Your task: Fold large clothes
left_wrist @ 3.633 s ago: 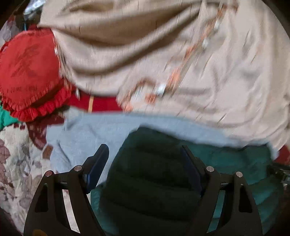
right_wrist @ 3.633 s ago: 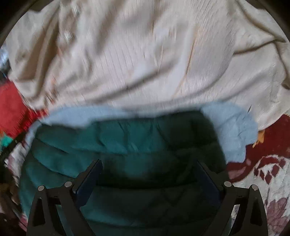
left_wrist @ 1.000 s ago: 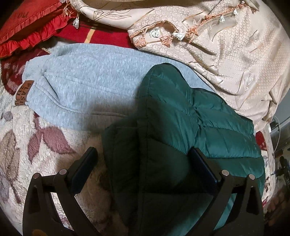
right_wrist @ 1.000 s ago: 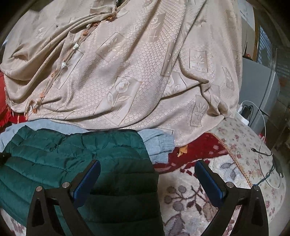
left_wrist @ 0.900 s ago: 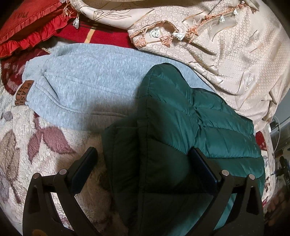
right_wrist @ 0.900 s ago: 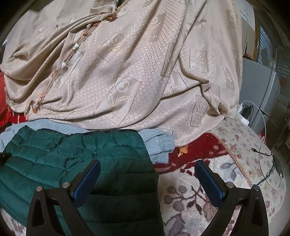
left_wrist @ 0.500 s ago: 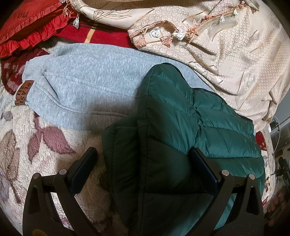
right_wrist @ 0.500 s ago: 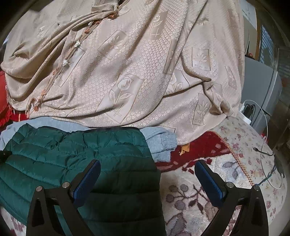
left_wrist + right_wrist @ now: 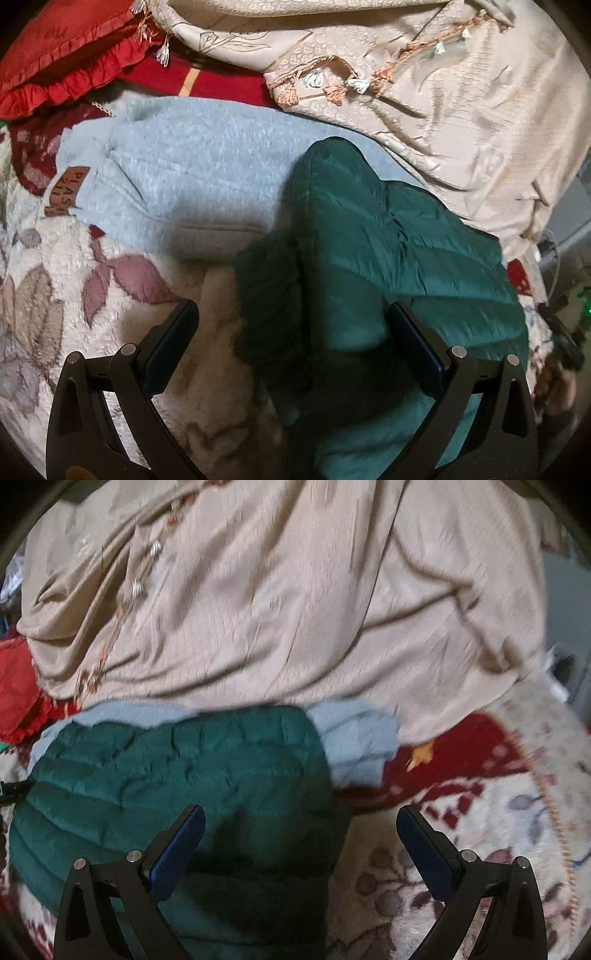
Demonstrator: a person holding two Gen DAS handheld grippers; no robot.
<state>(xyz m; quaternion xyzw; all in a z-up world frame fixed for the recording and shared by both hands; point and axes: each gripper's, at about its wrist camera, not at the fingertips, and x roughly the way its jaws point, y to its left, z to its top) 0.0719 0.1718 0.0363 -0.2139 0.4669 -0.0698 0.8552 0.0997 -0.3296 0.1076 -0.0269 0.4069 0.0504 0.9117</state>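
A folded dark green quilted jacket (image 9: 388,258) (image 9: 177,775) lies on a floral blanket, partly over a folded light blue fleece garment (image 9: 184,173) (image 9: 354,738). My left gripper (image 9: 291,325) is open, straddling the jacket's left folded edge; nothing is clamped. My right gripper (image 9: 301,827) is open over the jacket's right edge, with its left finger (image 9: 177,845) above the jacket and its right finger (image 9: 424,849) above the blanket. The right wrist view is motion-blurred.
A beige patterned cloth with tassels (image 9: 443,92) (image 9: 277,602) is heaped behind the garments. A red ruffled cushion (image 9: 66,55) sits far left. The cream and red floral blanket (image 9: 44,288) (image 9: 498,812) spreads on both sides.
Both grippers stayed open. The right wrist view has shifted left and closer, so the jacket fills more of it. The left view moved slightly closer.
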